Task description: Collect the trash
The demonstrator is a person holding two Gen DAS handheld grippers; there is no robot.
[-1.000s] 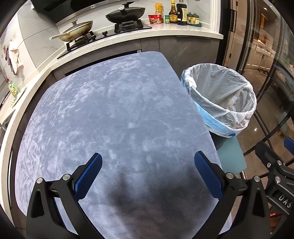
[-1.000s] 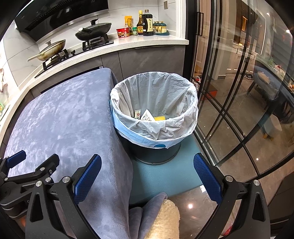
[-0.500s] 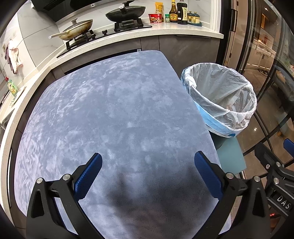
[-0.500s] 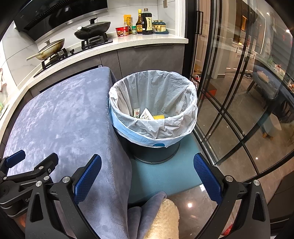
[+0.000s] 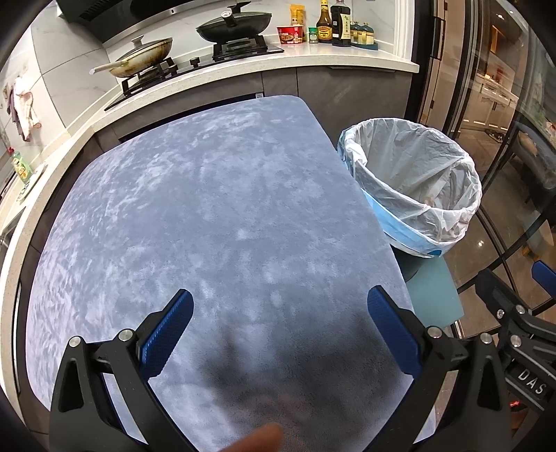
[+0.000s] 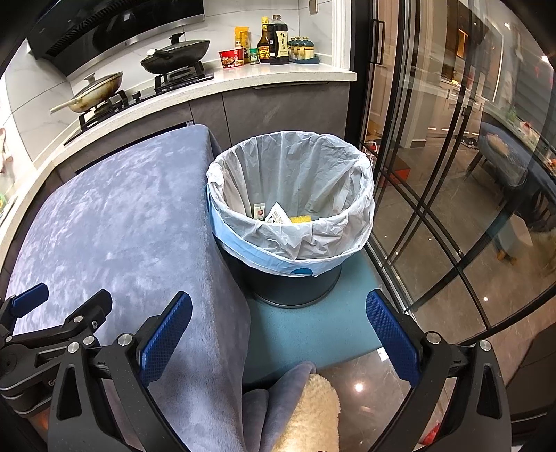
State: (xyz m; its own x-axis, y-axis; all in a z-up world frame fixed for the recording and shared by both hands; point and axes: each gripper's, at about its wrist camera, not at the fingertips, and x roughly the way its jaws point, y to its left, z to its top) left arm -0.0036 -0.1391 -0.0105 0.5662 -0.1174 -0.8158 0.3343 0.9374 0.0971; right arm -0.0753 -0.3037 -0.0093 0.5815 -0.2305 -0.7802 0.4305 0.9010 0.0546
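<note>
A dark bin lined with a white bag (image 6: 292, 205) stands on a teal mat (image 6: 312, 330) just right of the table; the same bin (image 5: 417, 187) shows at the right of the left wrist view. Inside it lie a white packet (image 6: 277, 214), a small sachet (image 6: 259, 211) and a yellow piece (image 6: 299, 219). My left gripper (image 5: 279, 335) hangs open over the grey-blue cloth-covered table (image 5: 208, 208), holding nothing. My right gripper (image 6: 278, 339) is open too, above the table's right edge and the mat, short of the bin. No loose trash shows on the cloth.
A counter (image 5: 312, 55) runs behind the table with two pans (image 5: 232, 21), a red noodle cup (image 5: 290, 34) and sauce bottles (image 5: 338, 24). Glass doors with black frames (image 6: 451, 174) close off the right. A cream fleece sleeve (image 6: 312, 413) and a fingertip (image 5: 257, 438) edge in below.
Both views have shifted only slightly; the bin sits a touch lower and nearer in the right wrist view. Both grippers stay open and empty.
</note>
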